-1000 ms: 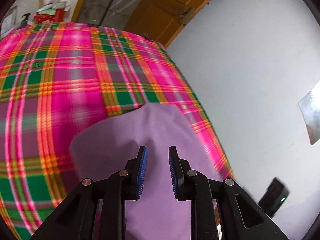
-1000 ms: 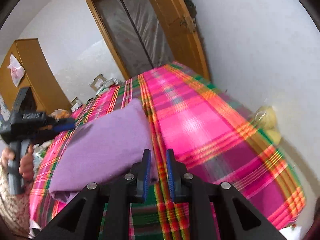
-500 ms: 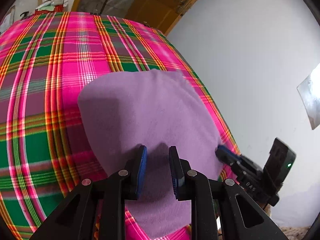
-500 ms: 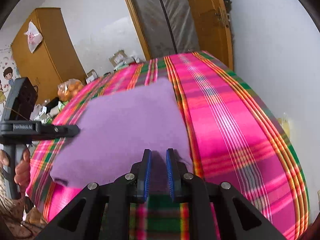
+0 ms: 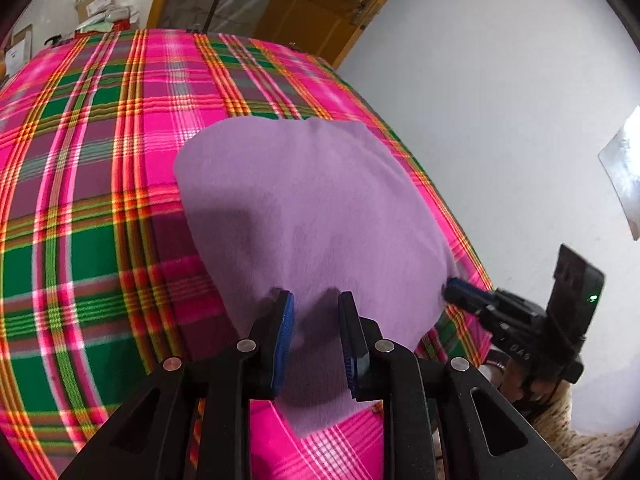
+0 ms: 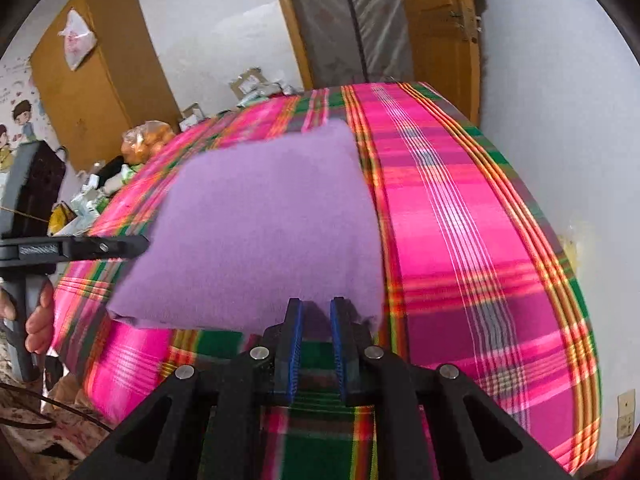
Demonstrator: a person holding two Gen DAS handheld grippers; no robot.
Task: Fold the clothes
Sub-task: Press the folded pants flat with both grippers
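Folded cloth (image 5: 312, 208) on bedspread (image 5: 100, 200)

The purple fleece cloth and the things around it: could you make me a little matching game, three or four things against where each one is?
Things:
1. purple fleece cloth
2. pink and green plaid bedcover
3. tall wooden cupboard
4. white plastic bag

Places:
A. hanging on the cupboard front
B. lying folded on the bedcover
C. standing against the wall left of the bed
D. spread over the bed, under the cloth

Pairs: 1-B, 2-D, 3-C, 4-A
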